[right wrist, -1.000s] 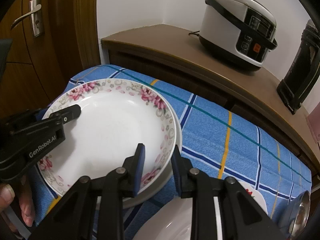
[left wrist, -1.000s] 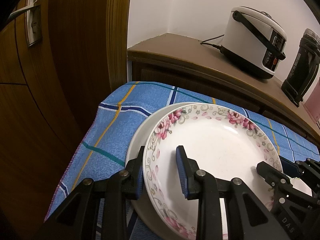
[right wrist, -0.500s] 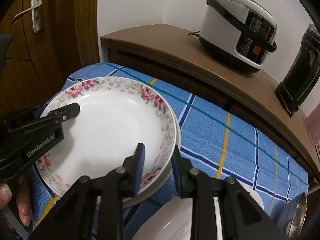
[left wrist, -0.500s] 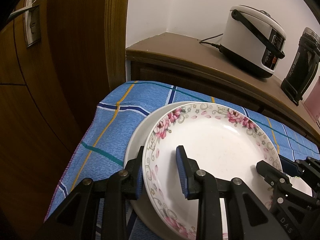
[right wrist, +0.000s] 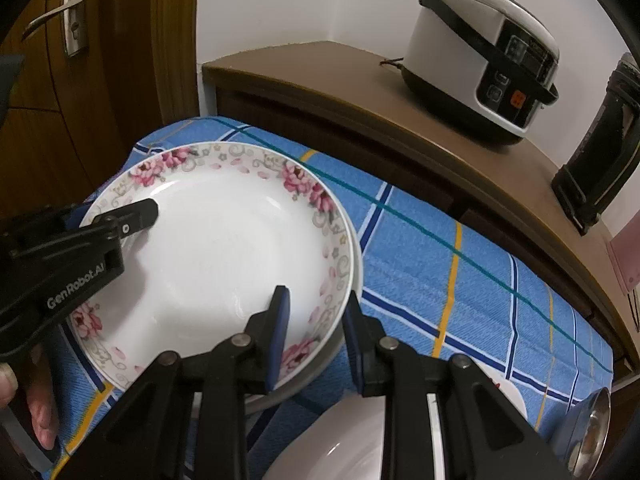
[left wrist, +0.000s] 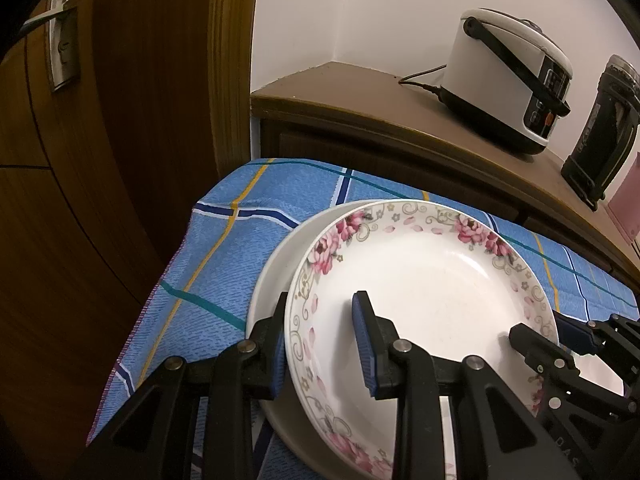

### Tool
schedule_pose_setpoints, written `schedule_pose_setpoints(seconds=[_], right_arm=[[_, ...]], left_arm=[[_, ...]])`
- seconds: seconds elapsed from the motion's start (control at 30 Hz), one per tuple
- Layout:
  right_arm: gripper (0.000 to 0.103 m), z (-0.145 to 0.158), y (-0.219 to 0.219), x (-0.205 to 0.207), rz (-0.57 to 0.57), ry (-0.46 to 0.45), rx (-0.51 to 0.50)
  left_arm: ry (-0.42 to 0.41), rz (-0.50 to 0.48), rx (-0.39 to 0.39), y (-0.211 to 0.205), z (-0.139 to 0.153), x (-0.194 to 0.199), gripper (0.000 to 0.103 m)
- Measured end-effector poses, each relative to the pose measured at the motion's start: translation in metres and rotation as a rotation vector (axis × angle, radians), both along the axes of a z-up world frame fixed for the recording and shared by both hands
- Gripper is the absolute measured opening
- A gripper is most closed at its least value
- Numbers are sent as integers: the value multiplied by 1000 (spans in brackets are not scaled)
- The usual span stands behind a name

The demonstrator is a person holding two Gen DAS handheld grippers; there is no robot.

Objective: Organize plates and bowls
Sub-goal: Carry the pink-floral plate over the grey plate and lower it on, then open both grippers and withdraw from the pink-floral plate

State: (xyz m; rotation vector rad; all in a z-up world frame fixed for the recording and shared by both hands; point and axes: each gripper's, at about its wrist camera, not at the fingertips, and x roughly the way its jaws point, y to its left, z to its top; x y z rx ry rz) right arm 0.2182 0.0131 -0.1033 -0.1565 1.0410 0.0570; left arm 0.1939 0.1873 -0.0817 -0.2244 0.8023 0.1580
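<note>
A white plate with a pink flower rim point(left wrist: 432, 292) point(right wrist: 224, 256) lies on top of a plain white plate point(left wrist: 276, 276) on a blue checked cloth point(left wrist: 224, 248). My left gripper point(left wrist: 320, 340) straddles the flowered plate's near-left rim, one finger outside and one inside, jaws open with gaps to the rim. My right gripper point(right wrist: 314, 332) straddles the plate's right rim the same way, open. Each gripper shows in the other's view, the left gripper point(right wrist: 120, 220) and the right gripper point(left wrist: 556, 336).
A wooden sideboard point(right wrist: 360, 92) behind the table carries a white rice cooker point(right wrist: 480, 56) and a black appliance point(right wrist: 600, 152). A wooden door point(left wrist: 100, 120) stands at the left. Another white dish point(right wrist: 340, 444) and a steel bowl point(right wrist: 588, 432) lie near my right gripper.
Both grippers stay astride the flowered plate's rim. The views have shifted slightly; the plate sits much the same on the plain plate.
</note>
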Motion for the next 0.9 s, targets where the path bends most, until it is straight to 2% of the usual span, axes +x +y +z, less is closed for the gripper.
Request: schedule_pose_setpoints(seconds=[0.9], right_arm=[[29,-1,2,-1,3,-18,-18]], left_arm=[[4,-14,15,-2,-1,-1,34]])
